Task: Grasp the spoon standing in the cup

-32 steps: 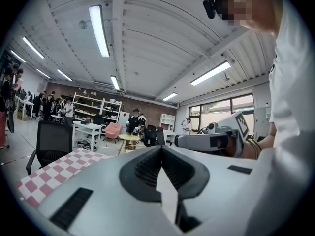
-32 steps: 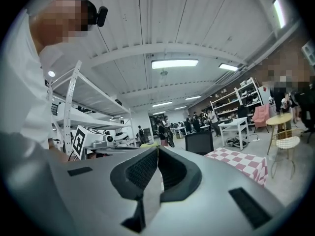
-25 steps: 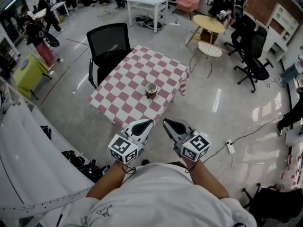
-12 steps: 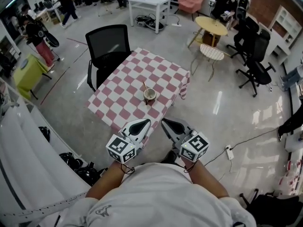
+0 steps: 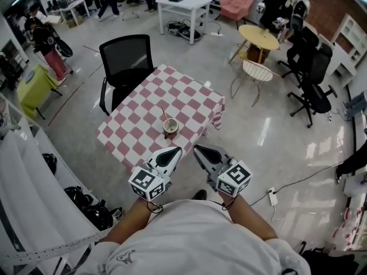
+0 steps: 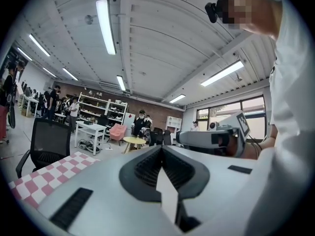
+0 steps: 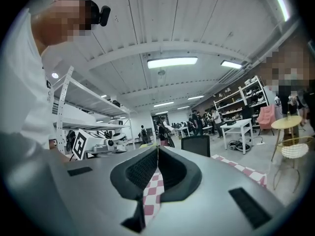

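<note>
A small brown cup (image 5: pixel 170 127) stands on the table with the pink-and-white checked cloth (image 5: pixel 143 125), near its front edge. A spoon (image 5: pixel 164 115) stands in it, handle leaning up and to the left. My left gripper (image 5: pixel 175 150) and right gripper (image 5: pixel 196 149) are side by side close to my chest, short of the table and below the cup in the head view. Both are shut with nothing in them. The left gripper view shows its jaws (image 6: pixel 160 147) meeting at the tip; the right gripper view shows the same (image 7: pixel 157 149), with checked cloth (image 7: pixel 153 188) beyond. Neither gripper view shows the cup.
A black office chair (image 5: pixel 124 56) stands at the table's far side. A wire chair (image 5: pixel 255 71) and a round yellow table (image 5: pixel 259 36) are to the right, white shelving (image 5: pixel 23 171) to my left. A power strip (image 5: pixel 273 197) lies on the glossy floor. People stand far back.
The table and cup have slid left and lower in the head view as I came nearer. Both grippers stay shut in the same pose before my chest.
</note>
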`<state>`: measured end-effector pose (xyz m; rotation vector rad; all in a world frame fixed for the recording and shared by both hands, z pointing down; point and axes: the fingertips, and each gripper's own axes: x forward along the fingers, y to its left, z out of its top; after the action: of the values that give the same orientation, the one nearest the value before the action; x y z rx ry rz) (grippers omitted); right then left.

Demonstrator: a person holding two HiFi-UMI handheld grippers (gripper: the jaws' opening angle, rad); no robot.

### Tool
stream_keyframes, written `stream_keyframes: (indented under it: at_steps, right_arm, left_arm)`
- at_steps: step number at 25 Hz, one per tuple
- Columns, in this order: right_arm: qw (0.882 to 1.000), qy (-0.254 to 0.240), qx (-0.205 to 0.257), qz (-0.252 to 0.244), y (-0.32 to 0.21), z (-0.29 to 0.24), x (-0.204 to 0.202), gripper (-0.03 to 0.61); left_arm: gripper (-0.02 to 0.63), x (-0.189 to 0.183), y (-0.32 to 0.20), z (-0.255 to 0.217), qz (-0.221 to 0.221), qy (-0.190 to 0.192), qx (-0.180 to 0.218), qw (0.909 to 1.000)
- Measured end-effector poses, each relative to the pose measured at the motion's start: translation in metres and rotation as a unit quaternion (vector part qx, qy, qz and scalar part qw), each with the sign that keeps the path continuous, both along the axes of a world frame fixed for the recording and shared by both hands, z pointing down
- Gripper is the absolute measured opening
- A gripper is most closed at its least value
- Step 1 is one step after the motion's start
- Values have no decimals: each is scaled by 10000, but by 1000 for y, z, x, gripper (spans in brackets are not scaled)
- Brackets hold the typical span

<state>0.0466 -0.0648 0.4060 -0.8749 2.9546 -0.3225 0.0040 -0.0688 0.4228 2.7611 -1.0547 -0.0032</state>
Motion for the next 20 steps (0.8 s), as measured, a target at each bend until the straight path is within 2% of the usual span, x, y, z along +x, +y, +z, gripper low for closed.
stream_keyframes:
  at_steps: [7,10,13,20]
  right_arm:
    - [9999,25,-57,-138,-25,5,50,32]
    - [9997,20,-112,-204,-33,10,63,32]
    - [9995,-17,-178,-242,-36,14,72,32]
    - [9990,-48,-299,-332,-57,23,73,32]
  left_arm:
    - [11,53,-28,-1,-73,28,37,10000]
    - [11,66,-38,6,-167,64,-69,9998]
    - [11,81,-42,8,-76,-13,-104,9999]
    - [11,83,-59,16,-142,-102,-209,9996]
